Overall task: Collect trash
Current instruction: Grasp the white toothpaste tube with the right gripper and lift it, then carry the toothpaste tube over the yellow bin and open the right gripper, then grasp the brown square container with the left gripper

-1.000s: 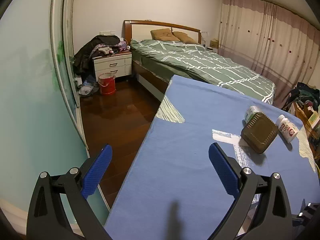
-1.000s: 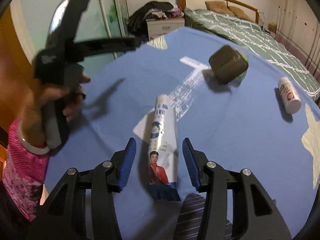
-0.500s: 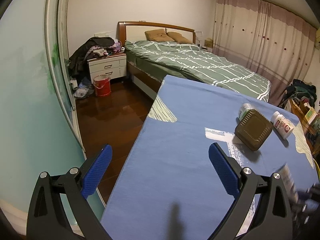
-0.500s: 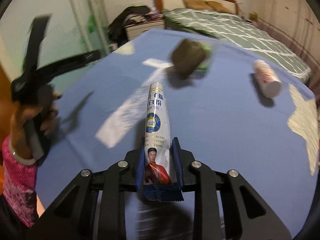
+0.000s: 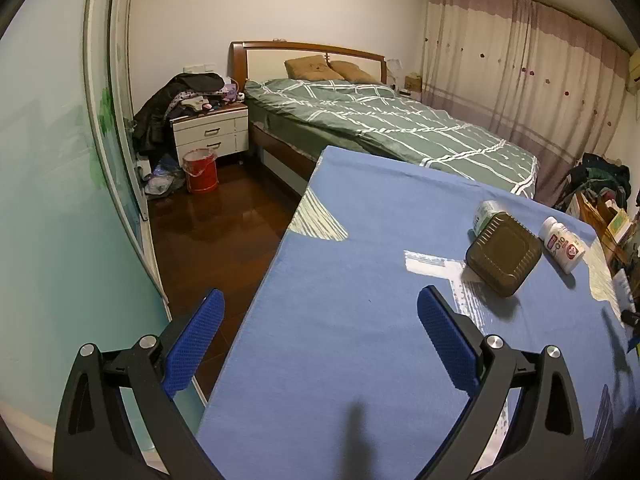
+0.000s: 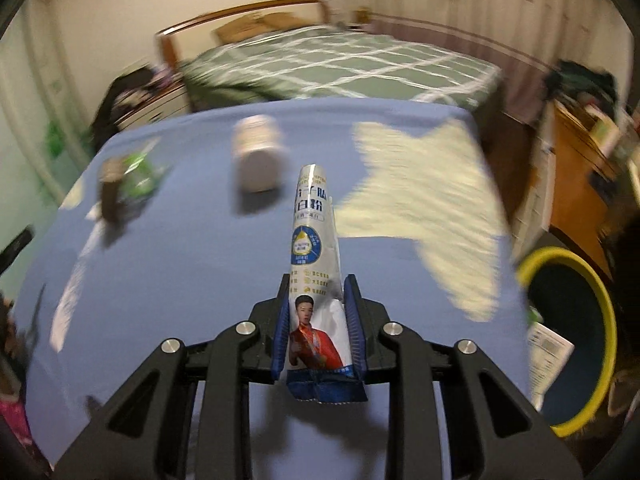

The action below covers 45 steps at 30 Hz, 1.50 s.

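Observation:
My right gripper (image 6: pixel 318 300) is shut on a long silver-and-blue printed sachet (image 6: pixel 312 232), held above the blue tablecloth (image 6: pixel 180 272) and pointing away from me. To its right, beside the table, stands a dark bin with a yellow rim (image 6: pixel 600 304). On the cloth lie a white pill bottle (image 6: pixel 258 158), a brown square tin (image 5: pixel 504 254) and a green-labelled jar (image 5: pixel 484 212) behind the tin. My left gripper (image 5: pixel 320 340) is open with nothing between its fingers, hovering over the table's left edge. The white pill bottle (image 5: pixel 562 244) shows right of the tin in the left wrist view.
A bed with a green checked quilt (image 5: pixel 400 128) stands beyond the table. A white nightstand piled with clothes (image 5: pixel 208 132) and a red bucket (image 5: pixel 200 170) sit on the dark wooden floor at left. A cluttered wooden shelf (image 6: pixel 580 152) is at right.
My right gripper closed on the sachet, lifted it off the cloth and swung right, so the yellow-rimmed bin came into view. The left gripper has stayed where it was, open.

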Motion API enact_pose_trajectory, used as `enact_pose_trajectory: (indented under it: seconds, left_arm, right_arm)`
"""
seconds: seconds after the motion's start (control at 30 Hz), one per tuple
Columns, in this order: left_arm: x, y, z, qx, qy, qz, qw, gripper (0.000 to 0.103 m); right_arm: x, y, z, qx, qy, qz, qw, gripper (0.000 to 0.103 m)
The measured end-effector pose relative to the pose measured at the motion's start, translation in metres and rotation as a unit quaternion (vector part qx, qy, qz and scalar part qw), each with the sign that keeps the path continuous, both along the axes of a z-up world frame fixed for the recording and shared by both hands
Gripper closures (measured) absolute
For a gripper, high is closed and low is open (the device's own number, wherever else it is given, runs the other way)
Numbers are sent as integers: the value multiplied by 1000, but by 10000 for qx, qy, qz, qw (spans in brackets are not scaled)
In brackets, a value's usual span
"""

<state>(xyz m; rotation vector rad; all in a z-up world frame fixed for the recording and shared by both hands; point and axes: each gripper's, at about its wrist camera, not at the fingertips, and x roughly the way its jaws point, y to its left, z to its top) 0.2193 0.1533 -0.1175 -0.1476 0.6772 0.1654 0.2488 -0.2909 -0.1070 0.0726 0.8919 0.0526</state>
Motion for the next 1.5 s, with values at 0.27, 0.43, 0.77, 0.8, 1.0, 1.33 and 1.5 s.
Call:
enact_pose_trajectory:
  seconds: [0.27,0.43,0.77,0.8,1.0,1.33,1.5]
  left_arm:
    - [-1,-1,0,-43,23,-66,10000,7]
    - [-1,-3,0,-28,20,-133,9999,7]
    - [-1,-19,2,37,-30,-530,9986,7]
    - [0,-23,2,32,-27,-629,9980,7]
    - [6,-57,4,32,118,-1284,9916,7]
    - [53,-126,16,619,378,-2461,9665,7]
    - [88,-139,7,666,562,-2784,9565,7]
  right_arm:
    - [-6,-112,-2,-77,-57,-1529,9882,78]
    - [-12,-165,-12,-226,9,-2330,9722,78]
    - [-30,-212,-19,-161,-58,-3070,9516,67]
    - [-31,-209,-18,-128,-120,-3021,9531,67]
    - [-24,-164,-12,-102,-543,-2315,9713,62]
    - [-28,-148,-15,-108,-521,-1801,9822,62]
    - [-28,-125,-12,-100,-496,-1682,9845,62]
